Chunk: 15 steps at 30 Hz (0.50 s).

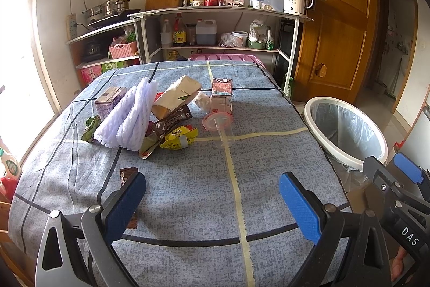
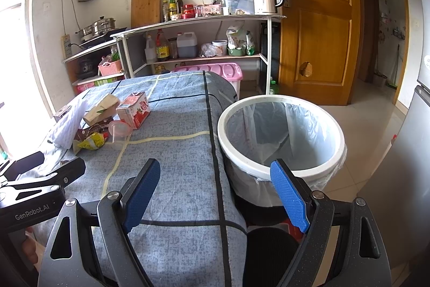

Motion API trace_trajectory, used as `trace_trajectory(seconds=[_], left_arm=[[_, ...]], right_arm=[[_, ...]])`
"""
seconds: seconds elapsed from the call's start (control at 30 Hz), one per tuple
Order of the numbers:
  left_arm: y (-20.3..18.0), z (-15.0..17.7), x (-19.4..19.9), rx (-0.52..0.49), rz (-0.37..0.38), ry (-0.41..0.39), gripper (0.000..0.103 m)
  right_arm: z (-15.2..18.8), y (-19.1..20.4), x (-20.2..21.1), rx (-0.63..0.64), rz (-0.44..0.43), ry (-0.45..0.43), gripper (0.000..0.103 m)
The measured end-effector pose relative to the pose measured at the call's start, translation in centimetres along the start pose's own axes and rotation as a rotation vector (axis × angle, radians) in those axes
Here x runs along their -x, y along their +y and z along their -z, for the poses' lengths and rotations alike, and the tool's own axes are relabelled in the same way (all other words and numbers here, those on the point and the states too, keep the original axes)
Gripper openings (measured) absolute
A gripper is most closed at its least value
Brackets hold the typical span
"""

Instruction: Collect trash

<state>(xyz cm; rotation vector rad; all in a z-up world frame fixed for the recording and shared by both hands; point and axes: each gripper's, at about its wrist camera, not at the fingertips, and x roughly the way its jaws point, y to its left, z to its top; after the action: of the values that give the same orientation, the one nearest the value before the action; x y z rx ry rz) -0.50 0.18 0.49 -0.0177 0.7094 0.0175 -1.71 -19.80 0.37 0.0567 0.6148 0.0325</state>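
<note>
A heap of trash lies on the far left of the blue-grey cloth-covered table [image 1: 188,195]. It holds a white foam net [image 1: 129,120], a beige paper bag [image 1: 177,96], a purple carton [image 1: 110,101], a pink carton [image 1: 221,96], brown and yellow wrappers [image 1: 178,137] and a clear cup with a pink lid [image 1: 219,125]. One brown wrapper [image 1: 127,174] lies apart, just behind the left finger. My left gripper [image 1: 212,178] hangs open and empty over the near table. My right gripper [image 2: 215,163] is open and empty at the table's right edge, beside the white lined bin [image 2: 223,136].
The bin [image 1: 309,114] stands on the floor against the table's right side. Shelves [image 1: 215,10] with bottles, a kettle and pots run along the back wall, with a pink lidded box [image 2: 215,70] below. A wooden door [image 2: 317,18] and a grey appliance [image 2: 419,125] are on the right.
</note>
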Motion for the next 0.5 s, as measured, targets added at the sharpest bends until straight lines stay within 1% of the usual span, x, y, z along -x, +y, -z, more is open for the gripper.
trace_trajectory(seconds=[0.5], left_arm=[[0.09,0.00,0.04,0.001,-0.002,0.002,0.101]], right_arm=[[-0.06,0.06,0.03,-0.001,0.002,0.002,0.084]])
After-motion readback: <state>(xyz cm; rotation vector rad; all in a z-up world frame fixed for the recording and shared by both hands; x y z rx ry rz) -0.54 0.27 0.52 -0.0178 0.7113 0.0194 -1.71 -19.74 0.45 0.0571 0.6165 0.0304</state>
